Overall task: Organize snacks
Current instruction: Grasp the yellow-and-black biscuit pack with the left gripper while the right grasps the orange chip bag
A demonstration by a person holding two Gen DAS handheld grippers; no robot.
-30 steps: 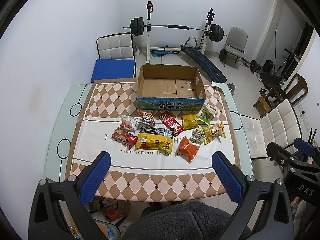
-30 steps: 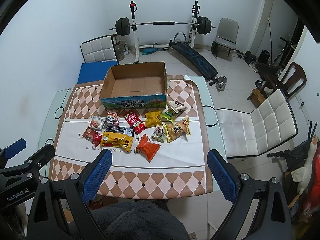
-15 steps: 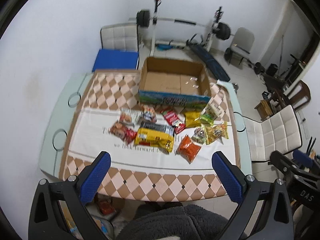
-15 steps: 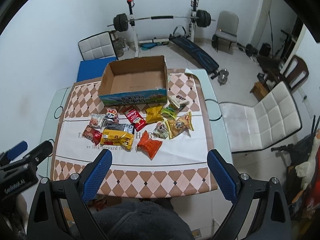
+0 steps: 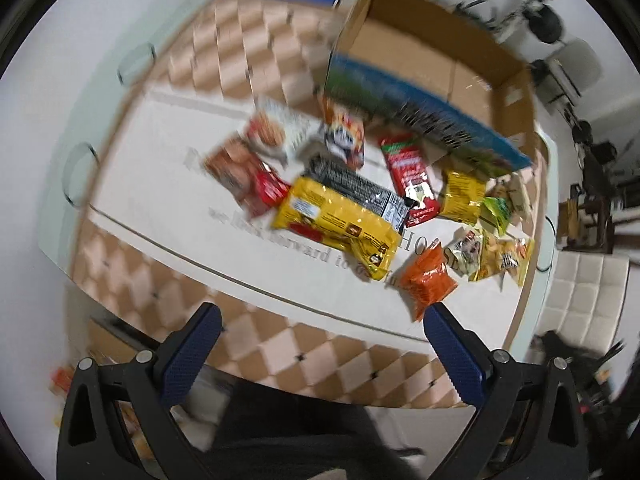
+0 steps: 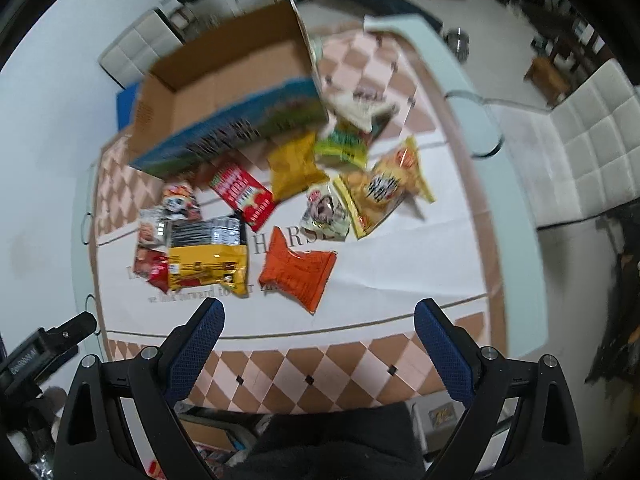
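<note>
Both grippers are diving toward the table now, and the snack pile fills far more of each view than half a second ago, with motion blur smearing the edges. Nothing on the cloth has shifted: the cardboard box (image 5: 436,64) sits empty at the far side, and every packet lies loose in front of it.

So the approach is on, but no snack is picked yet. The left gripper (image 5: 320,350) hangs wide open, nothing between its blue pads, nearest the big yellow packet (image 5: 340,224) and the orange packet (image 5: 428,282). The right gripper (image 6: 318,346) is spread just as wide and empty, the orange packet (image 6: 298,270) lying just ahead of it.

From the left wrist you get the box interior clean and bare. From the right wrist you get the far-right packets better, the yellow chip bag (image 6: 384,188) and the green packet (image 6: 344,146), plus the left gripper's body at the lower left edge.
</note>
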